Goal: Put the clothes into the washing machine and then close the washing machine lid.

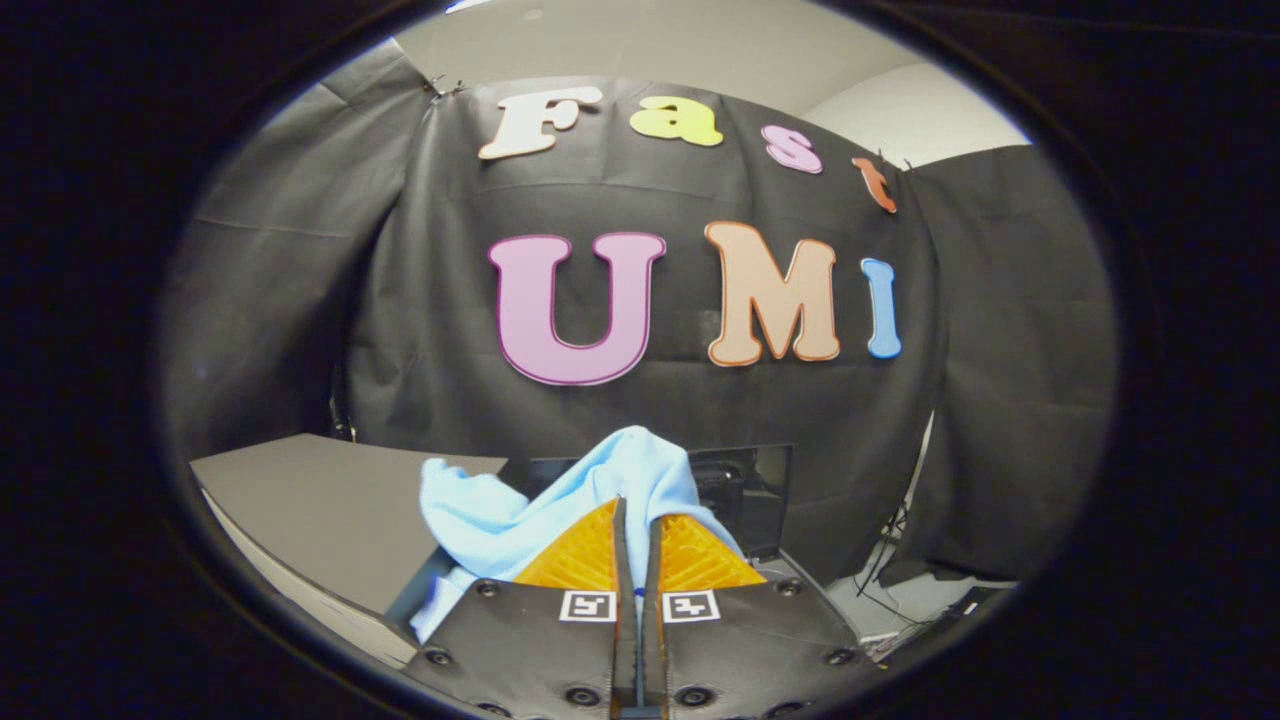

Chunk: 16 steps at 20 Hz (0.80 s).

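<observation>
- Between your fingers [634,520] sits a light blue cloth [560,500], and you have them drawn nearly together, both pressing on a fold of it with only a thin slit left between them.
- Your gripper [634,515] holds the cloth lifted: it bunches up over the fingertips in a rounded peak just ahead of them, and a looser flap spreads away to the left and hangs down past the left finger.
- On the near left you see a grey flat panel [320,500], tilted, with its pale edge toward you; the cloth's left flap lies in front of its right corner, and you cannot tell whether they touch.
- Just beyond the cloth, a little to the right, a dark box-like opening [755,495] shows behind the peak; you cannot tell from this view whether it belongs to the washing machine.
- Far behind everything hangs the booth's black cloth wall [420,330], creased and pinned at the top.
- At the far right, low down, loose cables [885,565] trail over a pale floor [880,605] at the foot of the wall.
</observation>
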### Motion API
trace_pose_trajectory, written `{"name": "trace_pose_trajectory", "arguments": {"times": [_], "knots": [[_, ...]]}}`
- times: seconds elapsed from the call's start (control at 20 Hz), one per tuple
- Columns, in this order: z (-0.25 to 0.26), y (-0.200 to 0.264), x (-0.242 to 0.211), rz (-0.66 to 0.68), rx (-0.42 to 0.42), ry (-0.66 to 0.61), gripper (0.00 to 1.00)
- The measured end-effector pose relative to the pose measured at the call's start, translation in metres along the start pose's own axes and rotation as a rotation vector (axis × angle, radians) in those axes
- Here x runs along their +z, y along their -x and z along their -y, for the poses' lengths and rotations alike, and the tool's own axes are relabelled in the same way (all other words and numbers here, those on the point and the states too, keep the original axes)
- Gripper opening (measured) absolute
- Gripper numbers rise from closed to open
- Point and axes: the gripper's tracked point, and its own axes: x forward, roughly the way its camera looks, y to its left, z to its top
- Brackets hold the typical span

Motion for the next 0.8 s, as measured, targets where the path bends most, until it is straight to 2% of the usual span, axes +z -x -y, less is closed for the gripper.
{"name": "trace_pose_trajectory", "arguments": {"times": [0.35,0.55,0.8], "knots": [[0.036,-0.038,-0.096,-0.156,-0.072,0.028,0.03],[0.037,-0.062,-0.145,-0.233,-0.059,-0.001,0.03],[0.023,-0.087,-0.192,-0.335,0.007,0.007,0.03]]}}
